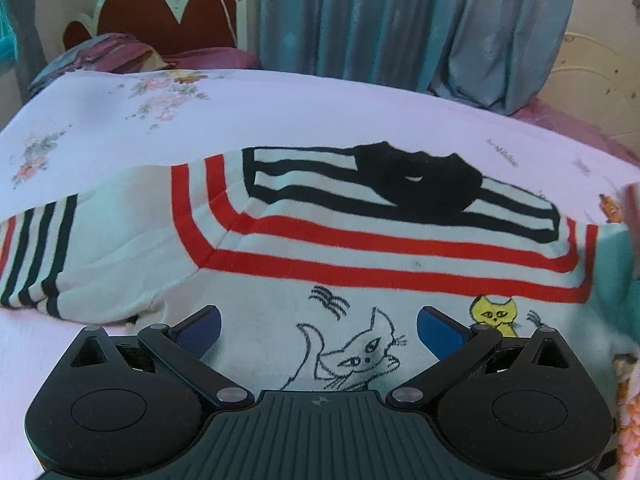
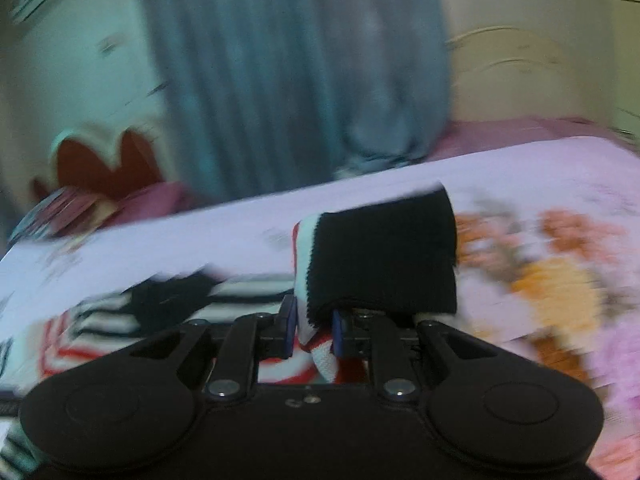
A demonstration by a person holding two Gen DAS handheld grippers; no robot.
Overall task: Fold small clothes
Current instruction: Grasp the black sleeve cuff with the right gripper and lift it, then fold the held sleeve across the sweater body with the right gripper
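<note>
Small white knitted sweater [image 1: 360, 240], banded in red and black stripes and printed with line-drawn cats, lies spread face-up on the bed [image 1: 280, 108], whose pale floral sheet gives it a broad flat surface to be folded on. Behind the bed hangs a grey-blue curtain [image 1: 400, 20], with a scalloped red headboard [image 1: 168, 12] to one side. The sweater's black collar [image 1: 416, 176] points away from the person, and one striped sleeve [image 1: 60, 256] lies stretched out flat, apparently waiting its turn.

The other sleeve's black cuff [image 2: 384, 256] is raised off the sheet, standing above the right hand-held gripper [image 2: 314, 328]. That gripper's jaws are nearly closed, its blue pads pinching the white-and-red knit just below the cuff; the blurred picture suits a sleeve being carried, probably inward over the body to make the first fold.

The left hand-held gripper [image 1: 319, 330] hovers low over the chest near the cat drawings, jaws spread wide and holding nothing, likely placed to pin or smooth the cloth.
</note>
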